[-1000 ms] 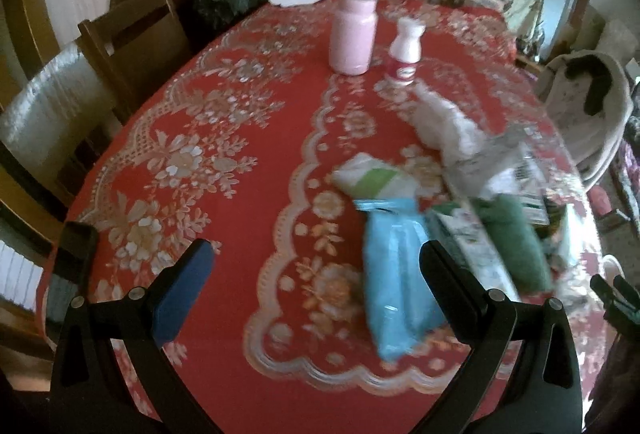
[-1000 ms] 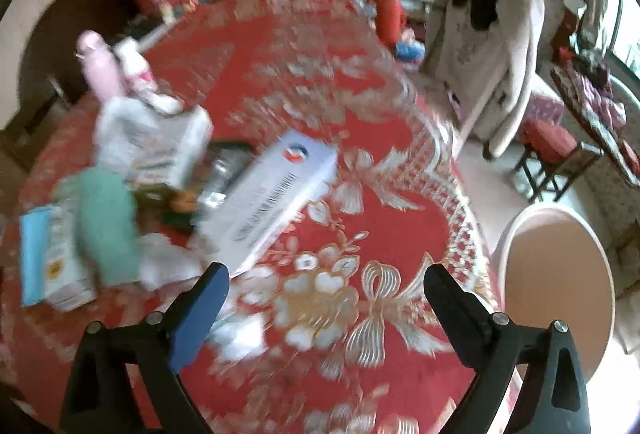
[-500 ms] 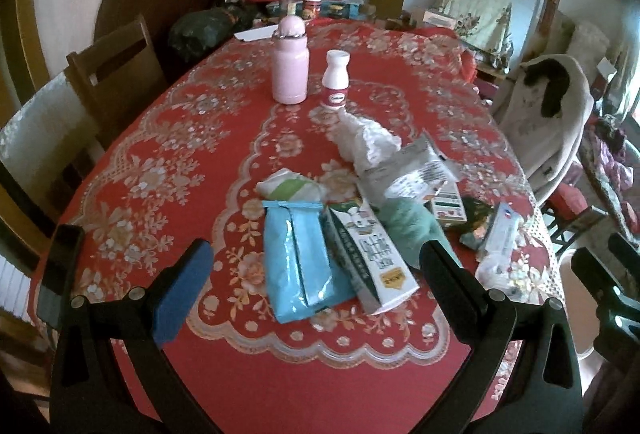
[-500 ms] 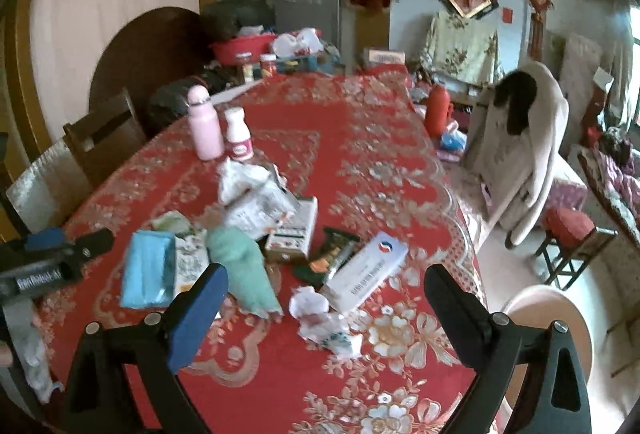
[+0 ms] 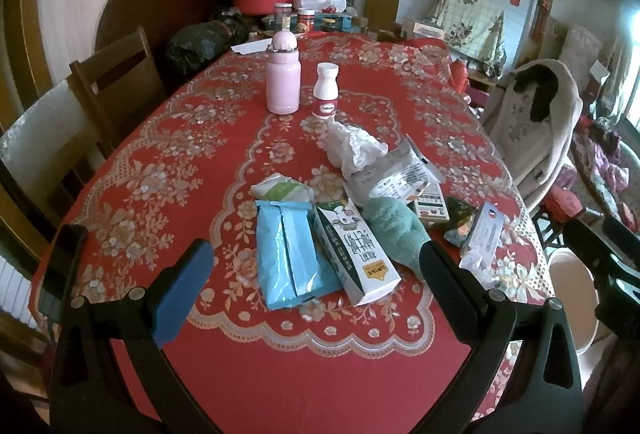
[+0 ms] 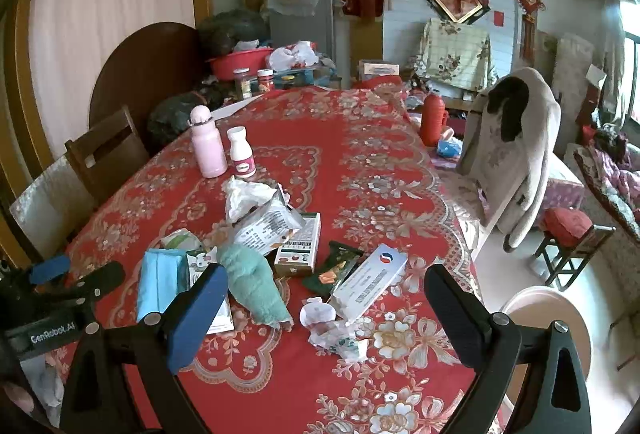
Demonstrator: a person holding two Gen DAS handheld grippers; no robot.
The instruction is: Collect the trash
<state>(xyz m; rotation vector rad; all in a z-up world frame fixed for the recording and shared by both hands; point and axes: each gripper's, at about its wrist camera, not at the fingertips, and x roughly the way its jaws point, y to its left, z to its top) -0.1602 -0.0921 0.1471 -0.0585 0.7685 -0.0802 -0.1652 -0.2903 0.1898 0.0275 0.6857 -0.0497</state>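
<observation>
Trash lies in a heap on the red flowered tablecloth [image 5: 168, 170]: a blue foil packet [image 5: 289, 253], a milk carton [image 5: 356, 254], a teal crumpled cloth [image 5: 394, 230], white crumpled tissue [image 5: 352, 146] and a long white box [image 6: 370, 284]. Small paper scraps [image 6: 336, 330] lie near the front edge. My left gripper [image 5: 316, 290] hovers open above the near edge, in front of the blue packet, holding nothing. Over the front right of the heap my right gripper [image 6: 324, 314] is open and empty too. A pale round bin [image 6: 548, 318] stands on the floor to the right of the table.
A pink bottle [image 5: 283, 76] and a small white bottle [image 5: 326, 91] stand upright behind the heap. Wooden chairs [image 5: 116, 82] line the left side. A chair draped with a beige coat [image 6: 516, 154] and a red stool [image 6: 568, 230] stand to the right.
Both grippers have pulled back and risen from close over the table, so the whole heap and the room are in view. Both stayed open.
</observation>
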